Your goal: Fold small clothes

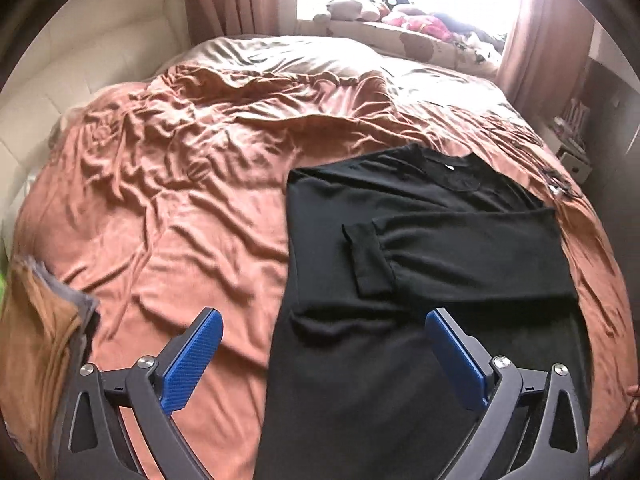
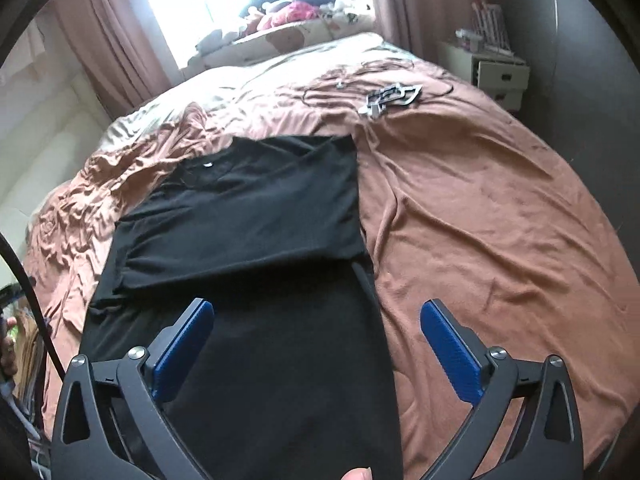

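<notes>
Two grippers, left & right, both spread wide, w/ black shirt part-folded on bed

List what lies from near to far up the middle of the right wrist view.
Open right tool → black long-sleeved top, sleeves folded in → rumpled rust-brown bedspread → beige sheet at the bed's far end → windowsill crowded with soft toys.
</notes>
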